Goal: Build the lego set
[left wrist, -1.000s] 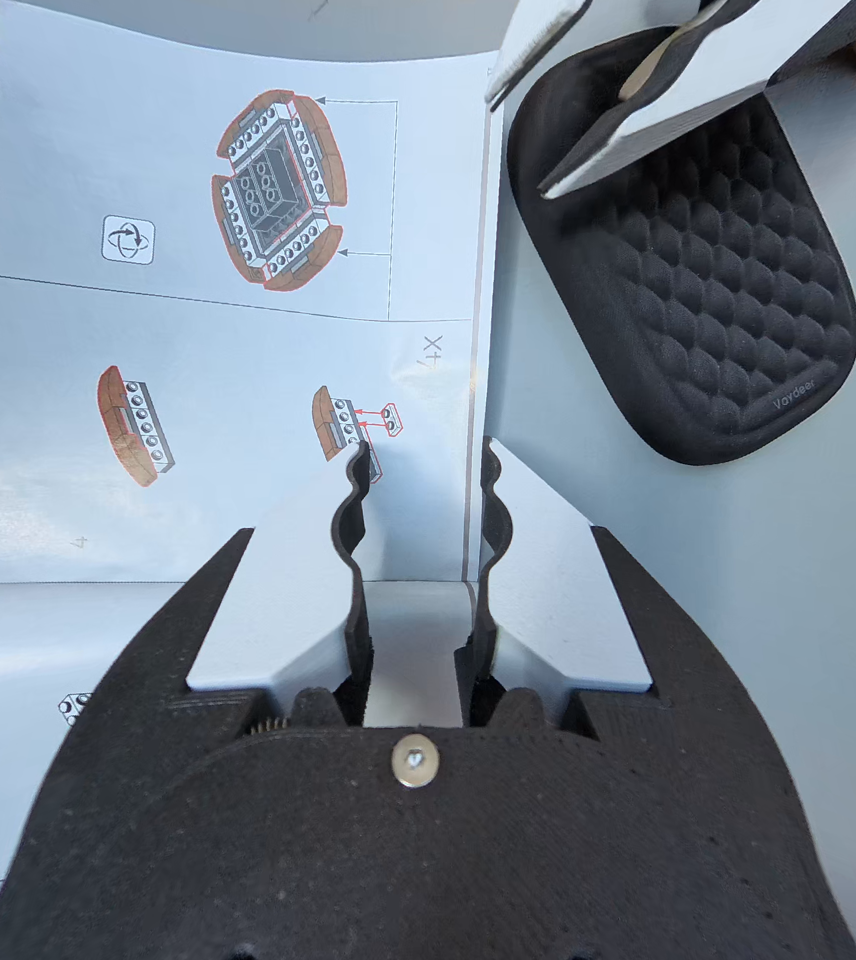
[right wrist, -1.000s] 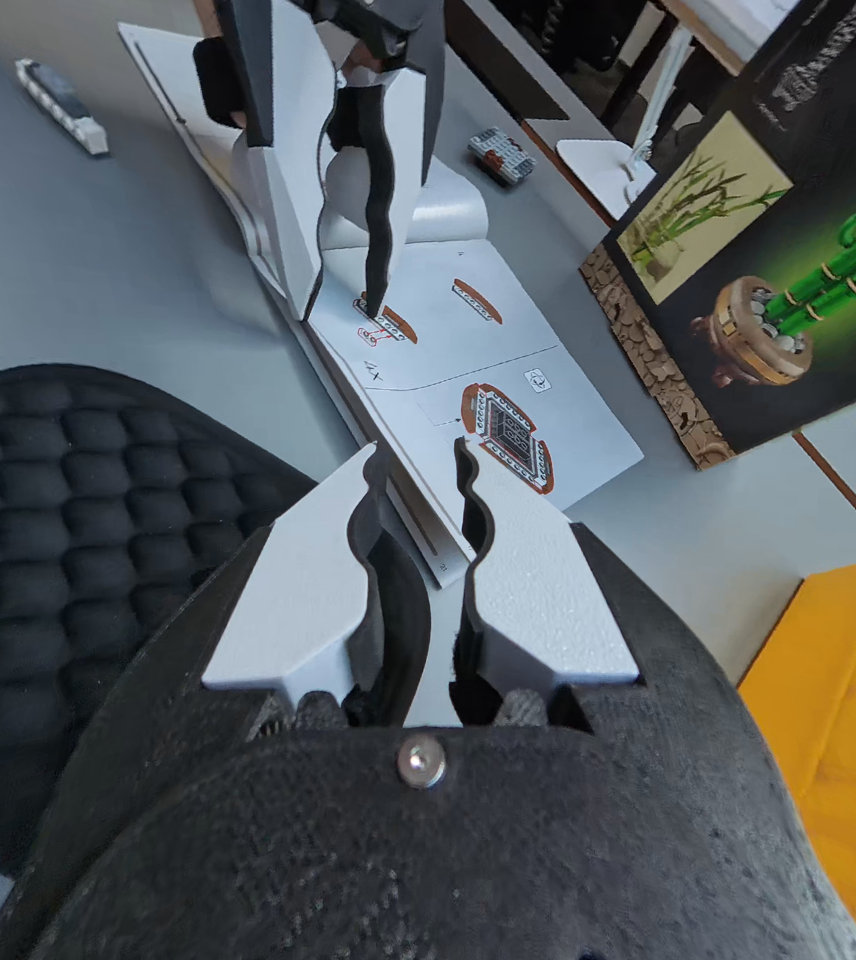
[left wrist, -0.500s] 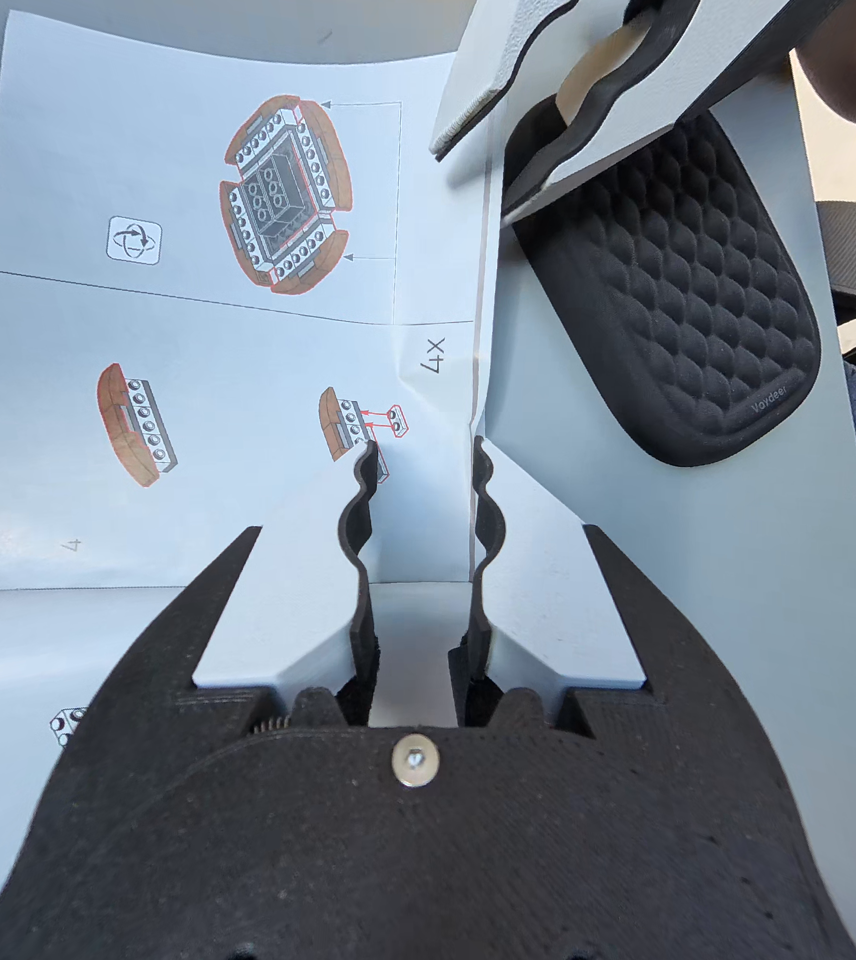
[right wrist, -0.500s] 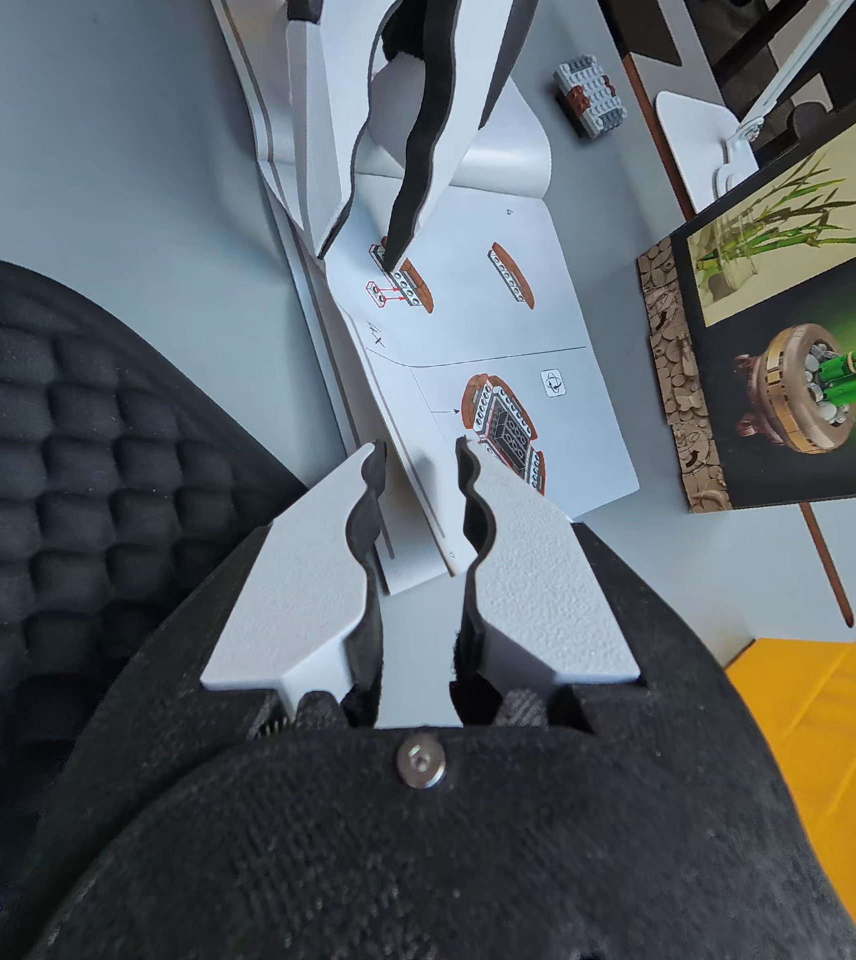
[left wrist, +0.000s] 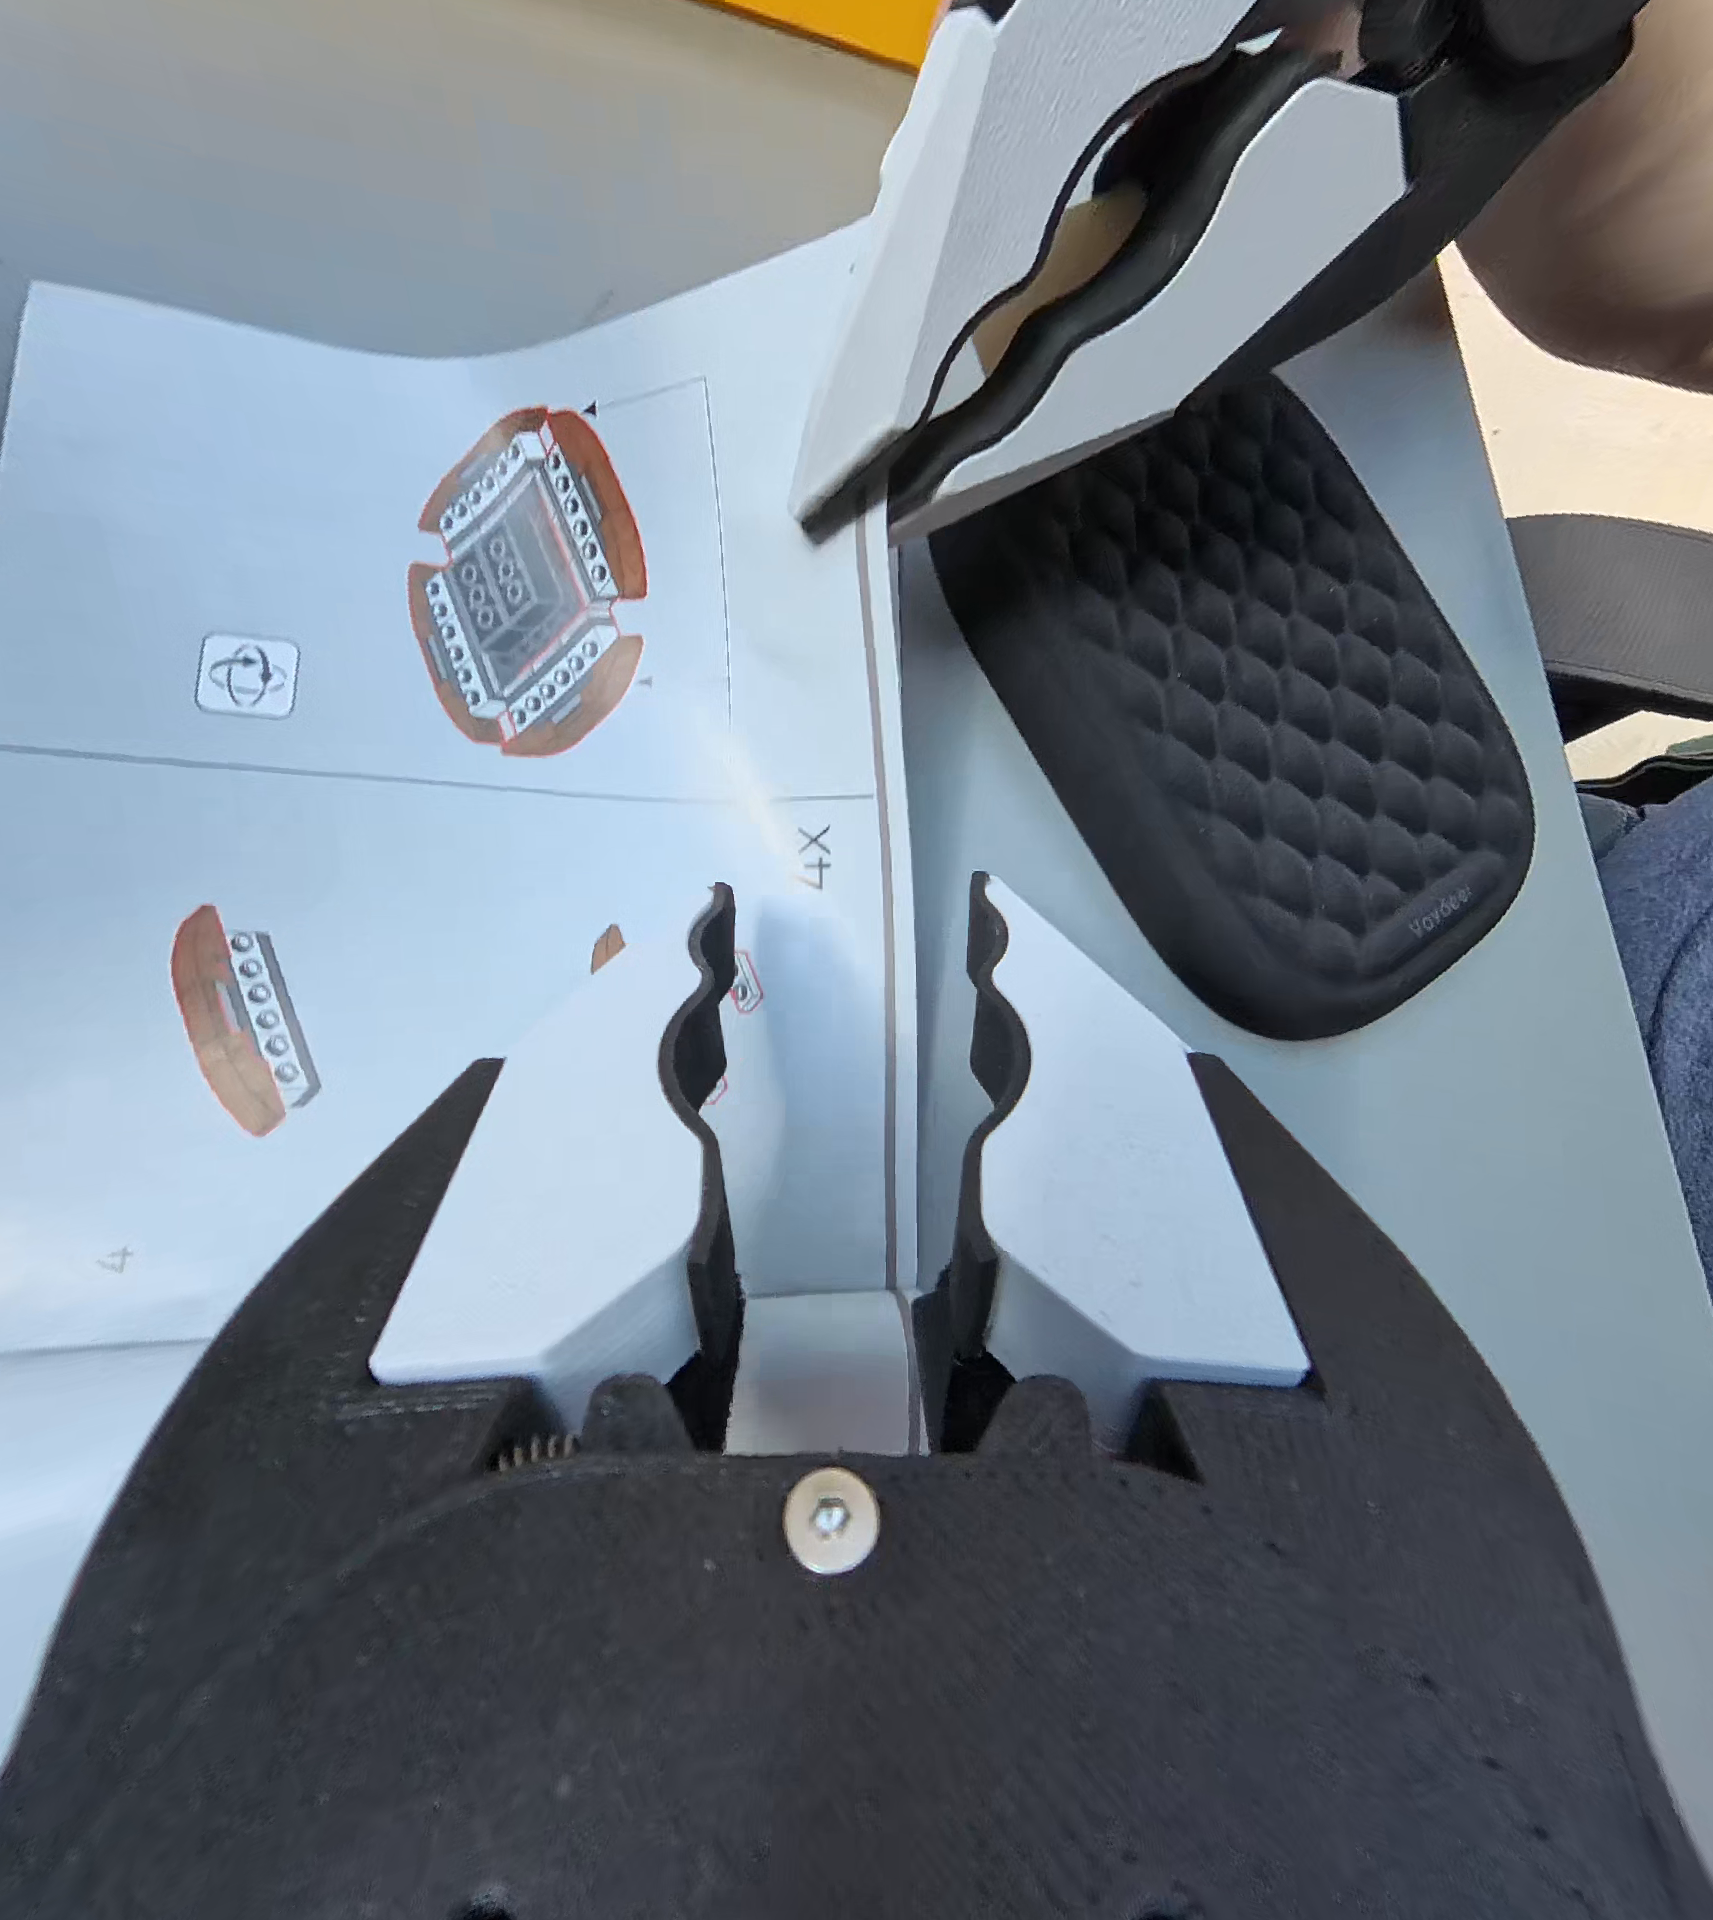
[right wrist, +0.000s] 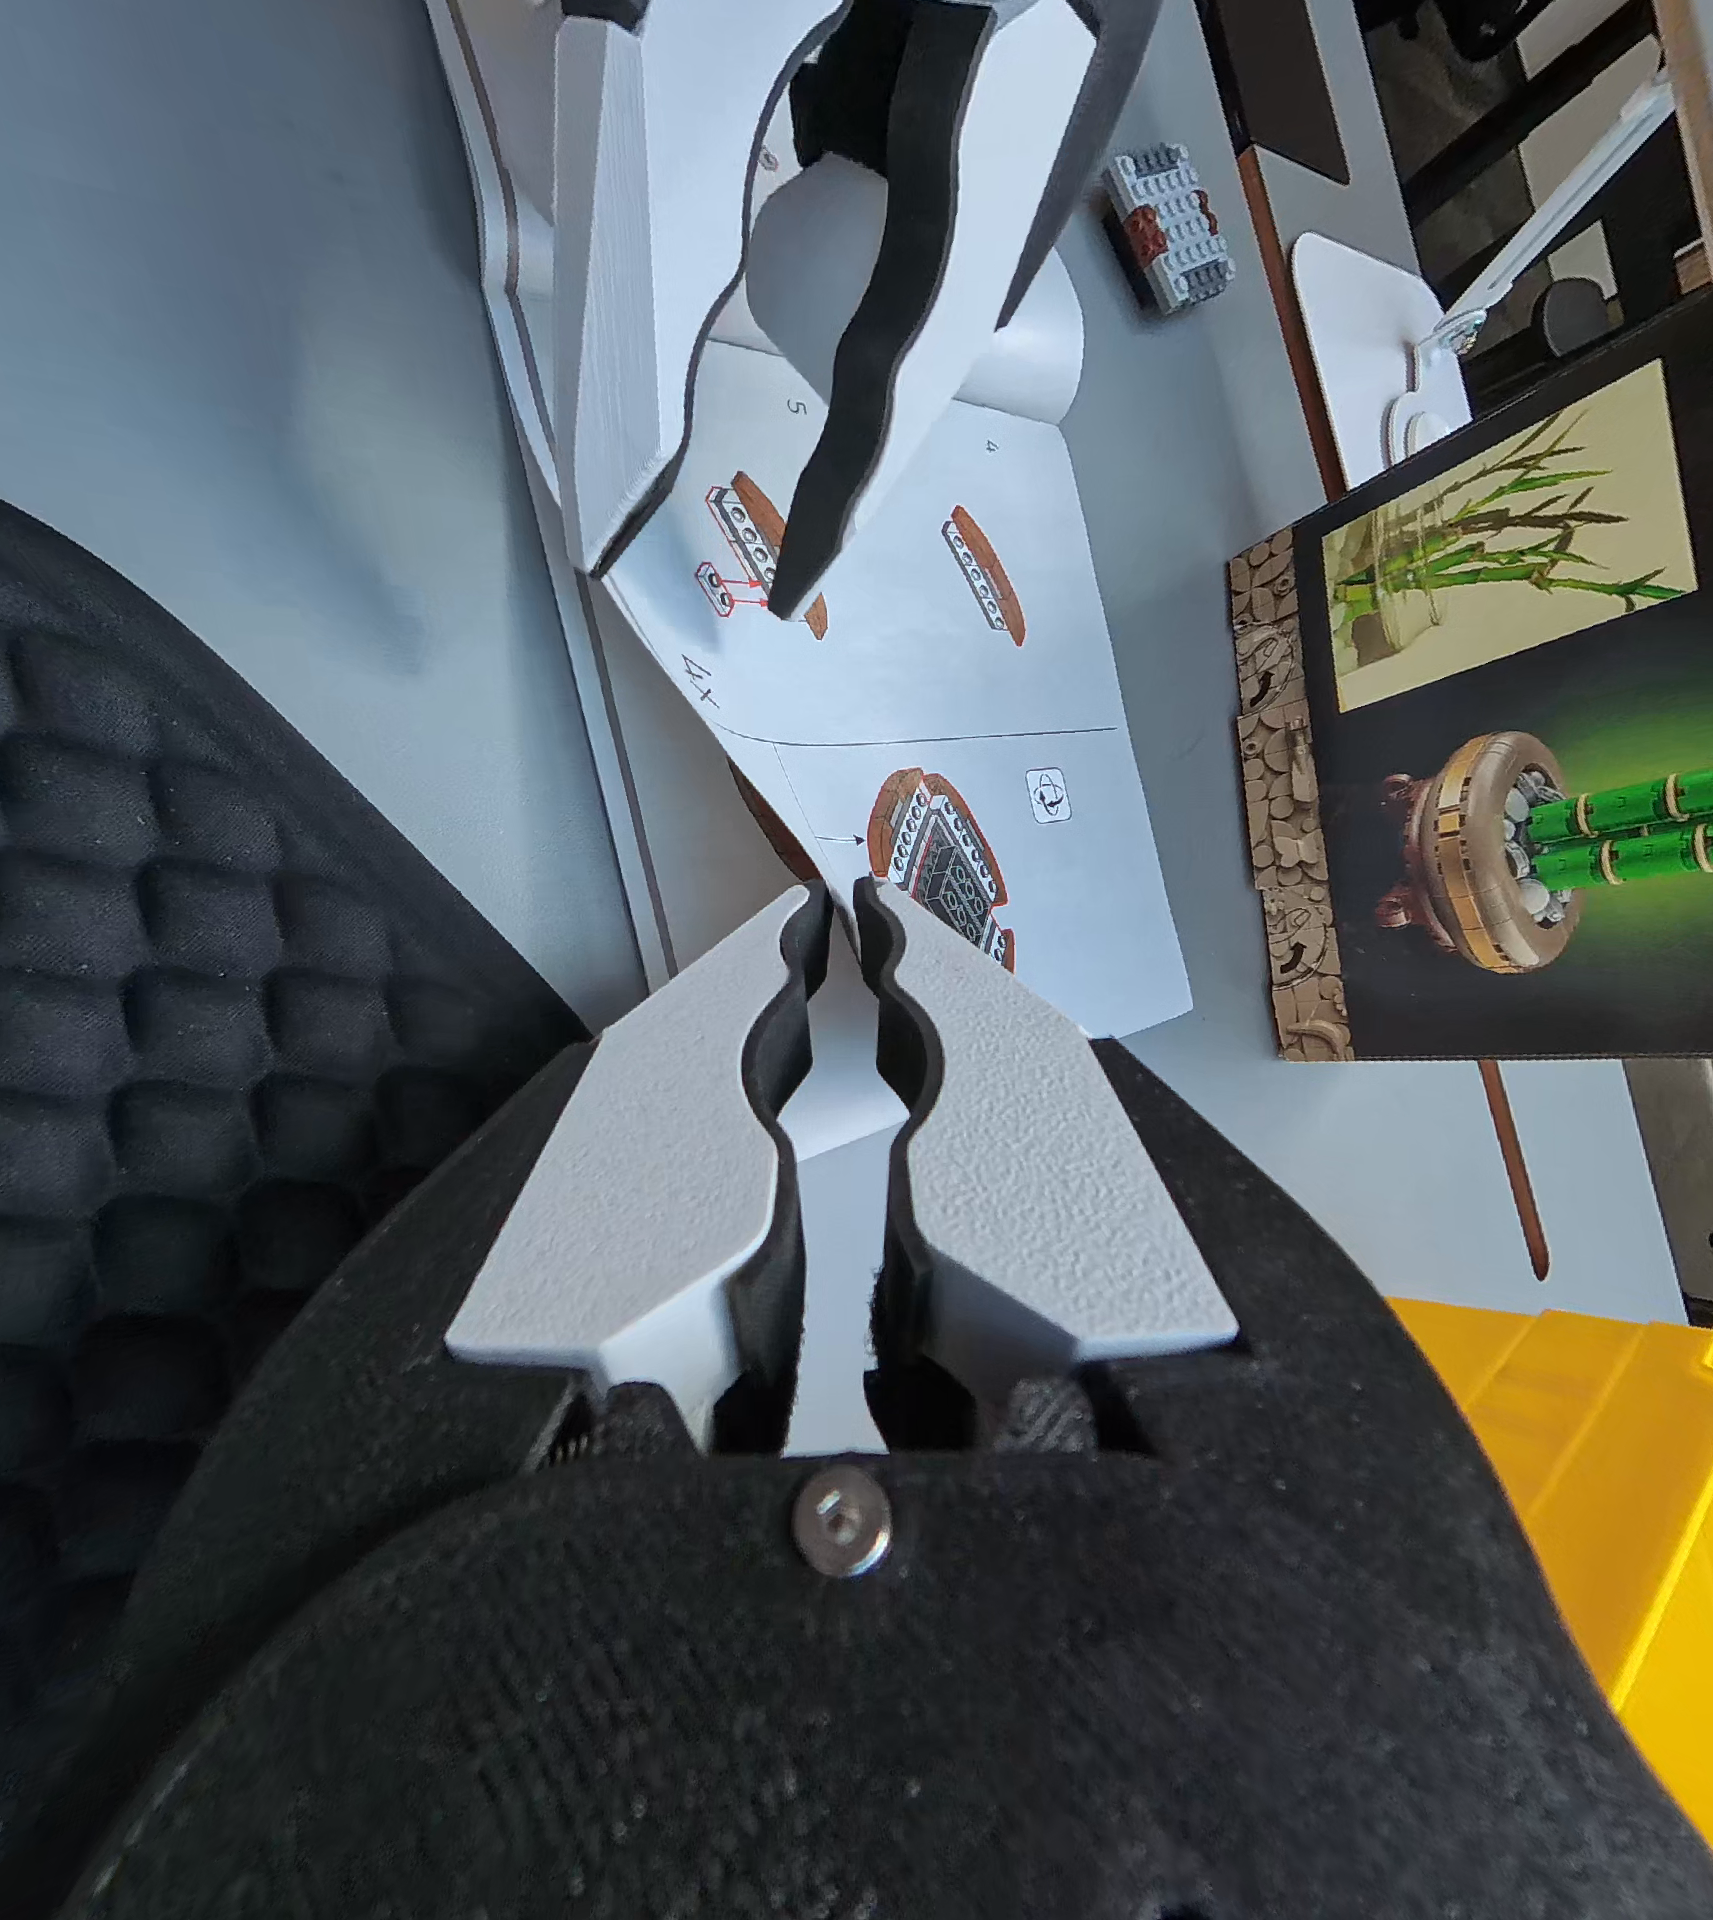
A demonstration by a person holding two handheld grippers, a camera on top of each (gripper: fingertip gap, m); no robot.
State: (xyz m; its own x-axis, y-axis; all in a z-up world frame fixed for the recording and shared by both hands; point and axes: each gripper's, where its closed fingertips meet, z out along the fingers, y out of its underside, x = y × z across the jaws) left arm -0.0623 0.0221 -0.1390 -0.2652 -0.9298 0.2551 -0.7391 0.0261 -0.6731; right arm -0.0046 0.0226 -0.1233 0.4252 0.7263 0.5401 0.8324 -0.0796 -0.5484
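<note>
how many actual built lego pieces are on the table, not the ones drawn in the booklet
1: a grey and brown brick assembly on the table beyond the open instruction booklet. Others may be hidden behind the claws.

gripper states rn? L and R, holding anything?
Left gripper: open, empty, above the instruction booklet.
Right gripper: nearly closed at the booklet's edge; a grip on the page cannot be told.

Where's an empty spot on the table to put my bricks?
Bare grey tabletop shows between the black honeycomb-textured pad and the open white instruction booklet. More lies between the booklet and the yellow plastic bin. It's crowded near the grey-and-brown brick assembly and dark picture box.
</note>
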